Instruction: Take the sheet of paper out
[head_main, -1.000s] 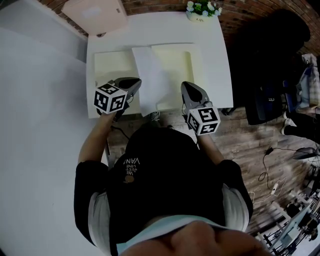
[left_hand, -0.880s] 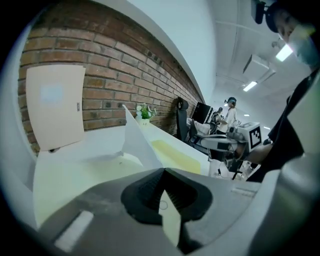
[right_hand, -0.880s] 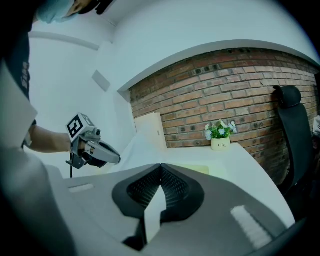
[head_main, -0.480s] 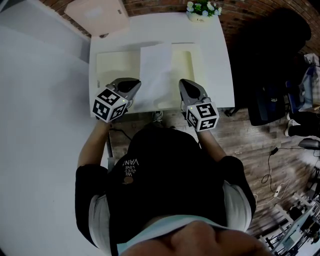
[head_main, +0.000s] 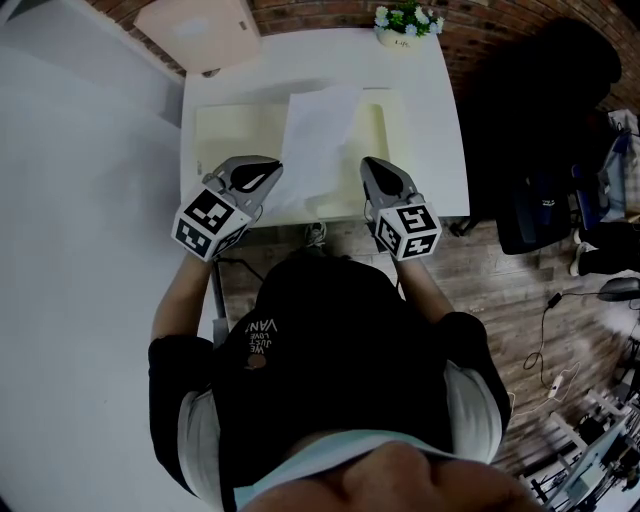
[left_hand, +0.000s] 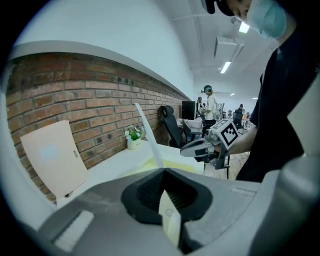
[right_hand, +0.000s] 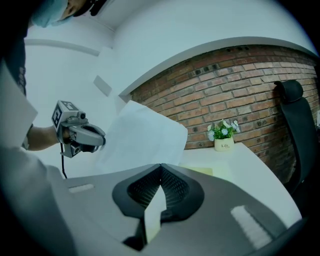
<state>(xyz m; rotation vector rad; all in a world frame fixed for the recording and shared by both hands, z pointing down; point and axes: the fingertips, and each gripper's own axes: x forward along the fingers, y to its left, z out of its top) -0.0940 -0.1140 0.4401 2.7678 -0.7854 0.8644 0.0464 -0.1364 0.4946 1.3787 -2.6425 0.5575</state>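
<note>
Nearest to us, the left gripper (left_hand: 162, 171) has its jaws pressed together on the lower left corner of the sheet of paper (head_main: 318, 140). In that gripper's own view the sheet rises from the jaws as a thin white edge. The right gripper (right_hand: 161, 166) is also clamped tight, with a pale yellow strip pinched between its pads. This strip appears to be the near edge of the folder (head_main: 235, 135).

Just beyond the two grippers, the folder lies open and flat on the white table (head_main: 430, 120). The sheet is lifted off the folder and tilted, held up over its middle. Its far end curls in the air, and it reaches towards the table's far side.

Farther on, a small potted plant (head_main: 405, 20) stands at the table's far edge. A pale board (head_main: 197, 30) leans at the far left corner against the brick wall (left_hand: 90, 100). A black office chair (left_hand: 172, 127) stands off to the right of the table.
</note>
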